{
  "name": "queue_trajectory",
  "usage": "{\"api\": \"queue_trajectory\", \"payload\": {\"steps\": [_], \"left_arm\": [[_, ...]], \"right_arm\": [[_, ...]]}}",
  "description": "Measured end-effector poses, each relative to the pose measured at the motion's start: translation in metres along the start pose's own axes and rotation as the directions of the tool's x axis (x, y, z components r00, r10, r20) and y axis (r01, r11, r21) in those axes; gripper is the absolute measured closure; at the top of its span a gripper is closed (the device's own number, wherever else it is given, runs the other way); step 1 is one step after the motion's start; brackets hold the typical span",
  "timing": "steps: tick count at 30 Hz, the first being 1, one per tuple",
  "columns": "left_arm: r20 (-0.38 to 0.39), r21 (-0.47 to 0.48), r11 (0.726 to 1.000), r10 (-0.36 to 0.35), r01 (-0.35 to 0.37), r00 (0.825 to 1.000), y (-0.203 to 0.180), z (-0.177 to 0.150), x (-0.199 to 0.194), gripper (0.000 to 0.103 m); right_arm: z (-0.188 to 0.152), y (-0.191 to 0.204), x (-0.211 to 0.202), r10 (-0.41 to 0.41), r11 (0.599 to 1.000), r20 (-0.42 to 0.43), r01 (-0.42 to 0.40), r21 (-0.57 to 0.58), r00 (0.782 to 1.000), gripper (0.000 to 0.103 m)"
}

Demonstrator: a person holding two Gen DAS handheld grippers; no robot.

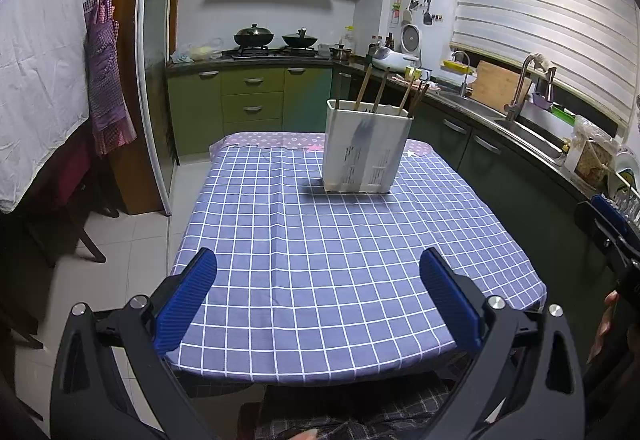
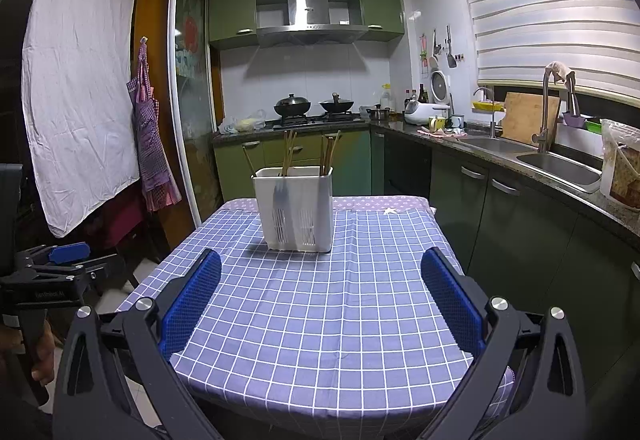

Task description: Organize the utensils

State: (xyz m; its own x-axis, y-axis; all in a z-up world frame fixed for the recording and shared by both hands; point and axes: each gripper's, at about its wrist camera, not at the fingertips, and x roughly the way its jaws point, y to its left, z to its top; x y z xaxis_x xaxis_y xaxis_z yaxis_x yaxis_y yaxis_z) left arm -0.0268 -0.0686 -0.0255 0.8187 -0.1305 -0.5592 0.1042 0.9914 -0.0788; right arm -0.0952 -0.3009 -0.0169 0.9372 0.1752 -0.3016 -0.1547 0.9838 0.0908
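1. left gripper (image 1: 318, 294): jaws spread wide, nothing held, poised above the near edge of the tabletop (image 1: 340, 280).
2. right gripper (image 2: 320, 292): jaws likewise spread wide, nothing held, above the near edge.
3. utensil holder (image 1: 366, 152): white, upright, toward the far edge of the tabletop, well apart from both grippers.
4. chopsticks (image 1: 382, 90): several wooden sticks upright in the utensil holder, leaning at mixed angles.
5. progress, judged: no loose utensils seen anywhere on the checked cloth; task apparently at or near completion, or only tidying inside the holder left.
6. left wrist view only: printed label on the holder's face; sleeve and hand at the right border.
7. right wrist view only: slotted holder face, striped ceiling, left gripper seen from the side at the left border.
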Motion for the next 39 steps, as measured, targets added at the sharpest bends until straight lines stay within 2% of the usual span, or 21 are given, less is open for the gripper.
{"api": "queue_trajectory", "payload": {"steps": [10, 33, 39], "left_arm": [[0.017, -0.003, 1.000, 0.015, -0.015, 1.000, 0.001, 0.001, -0.004, 0.006], [-0.019, 0.038, 0.999, 0.011, -0.010, 1.000, -0.010, 0.002, 0.003, 0.006], [-0.030, 0.032, 0.999, -0.039, 0.040, 0.999, -0.009, 0.003, 0.004, 0.006]], "right_arm": [[-0.002, -0.001, 0.002, 0.000, 1.000, -0.007, 0.000, -0.002, 1.000, 0.004], [-0.005, -0.001, 0.006, 0.007, 1.000, -0.015, -0.007, -0.002, 1.000, 0.004], [-0.008, -0.002, 0.008, 0.006, 1.000, -0.019, -0.006, -0.009, 1.000, 0.004]]}}
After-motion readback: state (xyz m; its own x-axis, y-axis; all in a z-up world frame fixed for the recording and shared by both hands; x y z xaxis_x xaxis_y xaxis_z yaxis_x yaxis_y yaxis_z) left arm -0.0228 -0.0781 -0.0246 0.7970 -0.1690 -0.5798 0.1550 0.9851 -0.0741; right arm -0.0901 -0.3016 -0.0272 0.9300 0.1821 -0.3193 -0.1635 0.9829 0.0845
